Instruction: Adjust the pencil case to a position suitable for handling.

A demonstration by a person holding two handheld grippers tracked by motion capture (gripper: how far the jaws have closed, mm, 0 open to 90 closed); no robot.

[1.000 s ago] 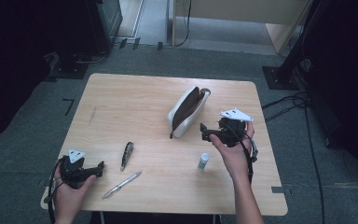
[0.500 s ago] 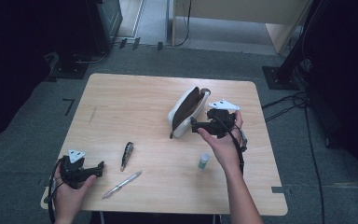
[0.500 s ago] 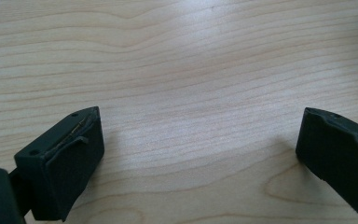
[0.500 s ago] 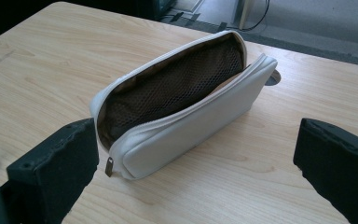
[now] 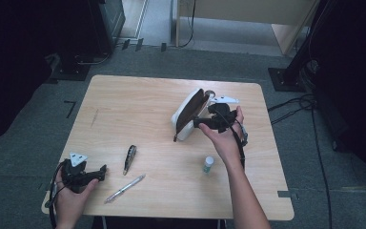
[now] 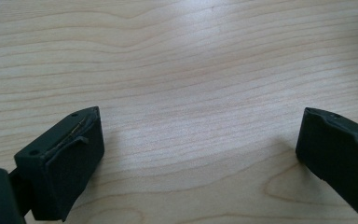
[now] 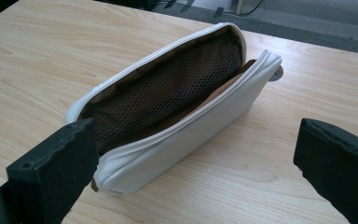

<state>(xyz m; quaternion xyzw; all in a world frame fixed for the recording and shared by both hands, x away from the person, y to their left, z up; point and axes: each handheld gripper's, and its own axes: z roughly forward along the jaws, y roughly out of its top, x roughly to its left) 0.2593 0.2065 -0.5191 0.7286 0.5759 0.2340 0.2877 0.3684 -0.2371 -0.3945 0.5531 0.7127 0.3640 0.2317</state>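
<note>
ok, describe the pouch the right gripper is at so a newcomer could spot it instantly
On the light wooden table, look at the far right part, just ahead of the right gripper. There lies a white zip pouch, unzipped, its brown mesh lining showing. It is the largest item on the table, and the only soft, open one; the pen, the dark tool and the small bottle are slim.

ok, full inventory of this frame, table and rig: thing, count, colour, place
Light wooden table: 1, pale wood, centre of the high view.
White zip pouch with brown mesh lining: 1, white and brown, lying open at right of centre, in front of the right jaws.
Short dark pen-like tool: 1, black, near left.
Clear silver pen: 1, near edge, left of centre.
Small white bottle with green label: 1, near right.
Left hand-held gripper: 1, black, near-left corner, open over bare wood.
Right hand-held gripper: 1, black, open at the pouch.
</note>
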